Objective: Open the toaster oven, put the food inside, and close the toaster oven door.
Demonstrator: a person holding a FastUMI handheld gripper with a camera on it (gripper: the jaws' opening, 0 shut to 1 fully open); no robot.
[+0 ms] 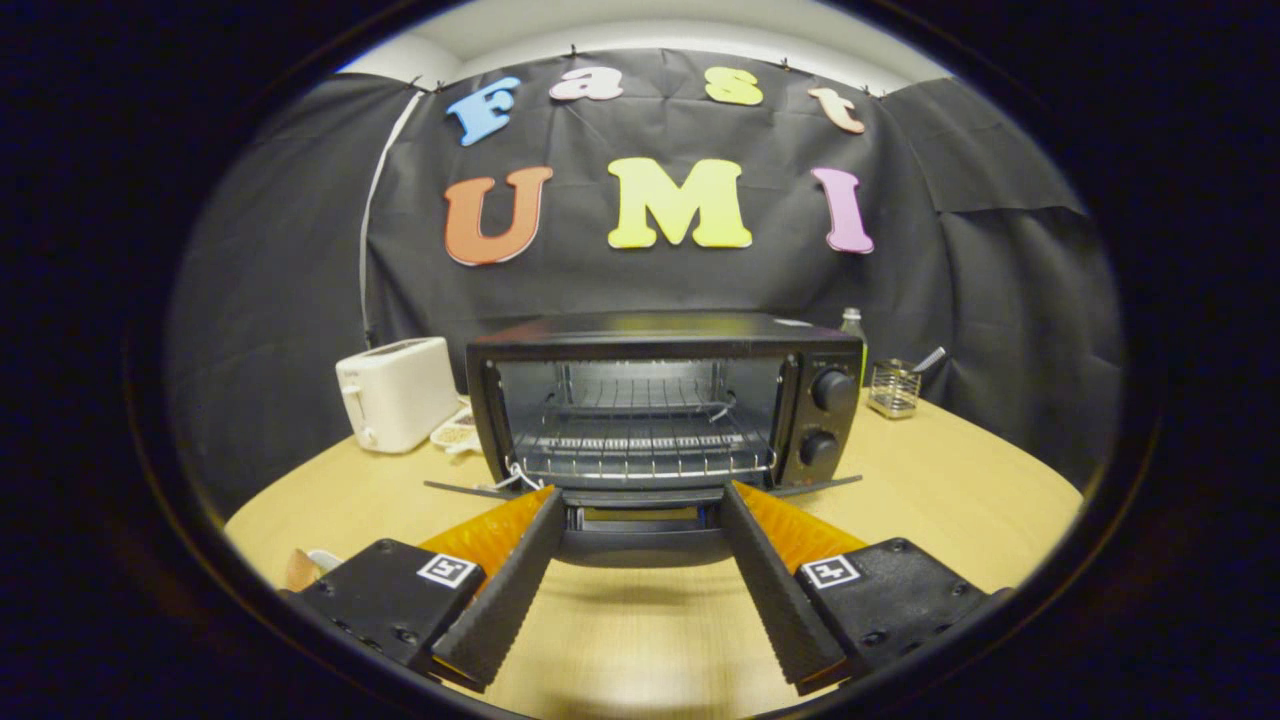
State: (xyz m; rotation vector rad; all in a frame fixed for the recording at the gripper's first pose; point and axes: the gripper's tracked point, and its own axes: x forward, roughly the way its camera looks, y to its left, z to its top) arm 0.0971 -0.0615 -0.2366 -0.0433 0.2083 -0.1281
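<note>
Left: a white pop-up toaster (395,392) stands on the wooden bench (960,500), with a small plate of food (452,433) just beside it, partly hidden by the oven's left side. A pale object (310,565) lies near the bench edge beside the left finger; what it is cannot be told. Centre: the black toaster oven (665,405) stands upright and faces the gripper (640,492). Its door (645,535) is folded down flat toward the viewer, exposing a bare wire rack (640,455) and shiny inner walls. Two round knobs (832,390) sit one above the other on its right-hand panel. The fingers (510,580) are spread wide and hold nothing; their tips lie at either side of the lowered door, whose handle edge sits between them. Right: a wire holder (893,388) and a bottle (852,325) stand behind the oven.
</note>
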